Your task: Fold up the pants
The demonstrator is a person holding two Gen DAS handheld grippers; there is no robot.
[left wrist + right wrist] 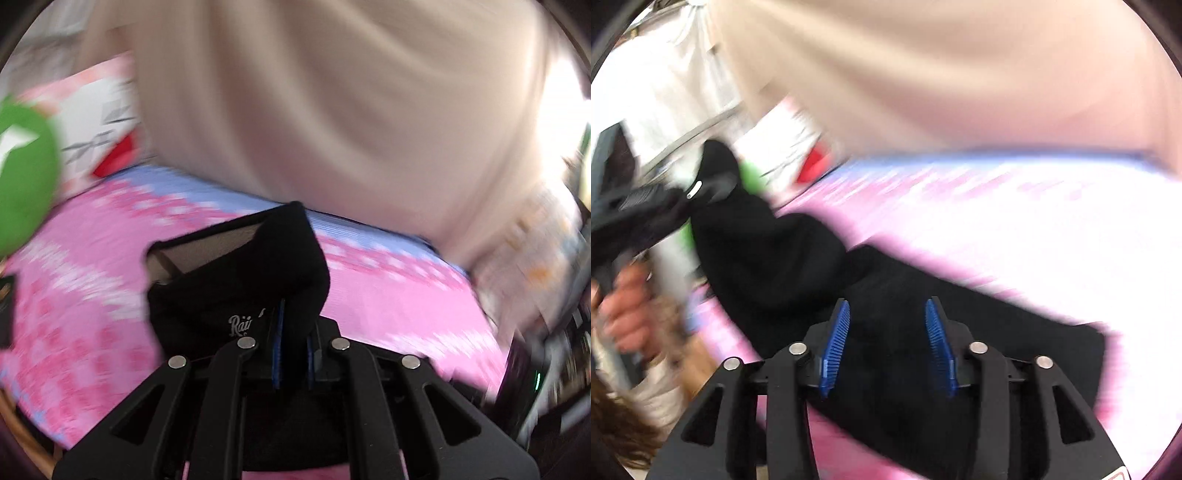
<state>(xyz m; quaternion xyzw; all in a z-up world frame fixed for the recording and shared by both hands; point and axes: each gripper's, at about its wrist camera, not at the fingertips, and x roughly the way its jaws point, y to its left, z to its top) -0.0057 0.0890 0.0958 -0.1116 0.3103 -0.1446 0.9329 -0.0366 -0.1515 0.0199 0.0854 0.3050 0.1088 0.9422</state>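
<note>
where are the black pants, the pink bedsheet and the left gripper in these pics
black pants [768,251]: right wrist view, on the hanging fabric.
pink bedsheet [388,295]: left wrist view, on a bare pink patch.
left gripper [293,332]: left wrist view, between its fingertips, pinching the pants.

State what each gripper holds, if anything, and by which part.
Left gripper: shut on the black pants, gripping a folded edge. Right gripper: open, holding nothing.
</note>
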